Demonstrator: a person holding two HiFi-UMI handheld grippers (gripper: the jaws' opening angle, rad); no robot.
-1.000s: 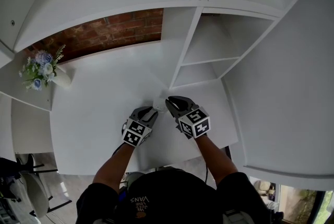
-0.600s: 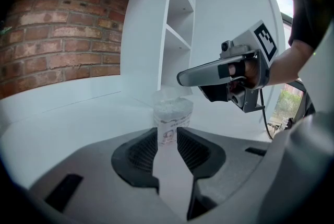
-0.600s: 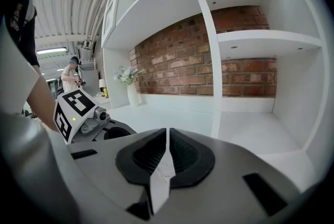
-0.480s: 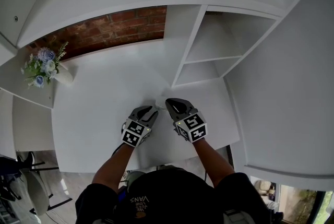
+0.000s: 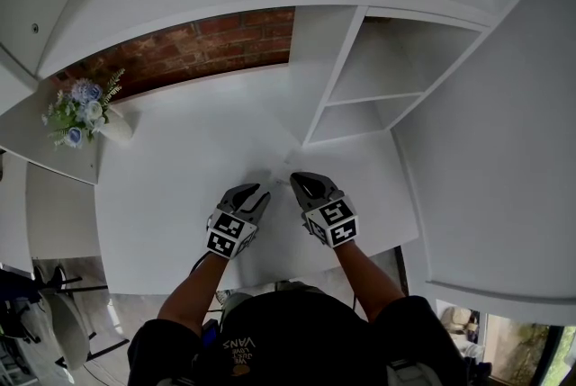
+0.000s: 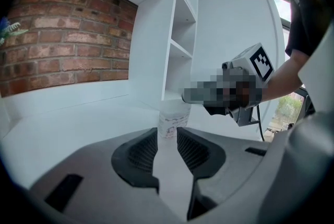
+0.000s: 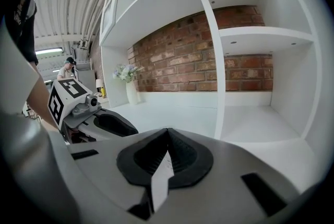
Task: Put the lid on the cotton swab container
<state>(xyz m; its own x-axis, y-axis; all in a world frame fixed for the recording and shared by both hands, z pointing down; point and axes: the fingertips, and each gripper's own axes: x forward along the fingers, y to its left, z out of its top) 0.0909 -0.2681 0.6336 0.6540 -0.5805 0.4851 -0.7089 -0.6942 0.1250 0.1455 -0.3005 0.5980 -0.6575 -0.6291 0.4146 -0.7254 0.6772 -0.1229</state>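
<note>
- Two ribbed black pads [image 6: 142,152] of the left gripper [image 6: 167,138] stand apart and grip nothing. Their gap lines up with the container [image 6: 173,119], which stands just past the tips.
- Container: a small translucent white cylinder with faint print, upright on the table [image 5: 180,168] between the two grippers.
- Right gripper [image 7: 168,133]: jaws drawn together, tips meeting. A white sliver with faint marks shows in the narrow wedge between its ribbed pads; I cannot tell what it is.
- Seen from the left gripper view, the right gripper's tips reach the container's top; contact is unclear.
- Table: smooth matt white. Red brick wall [image 6: 62,35] behind, white shelves [image 7: 245,35] beside it.
</note>
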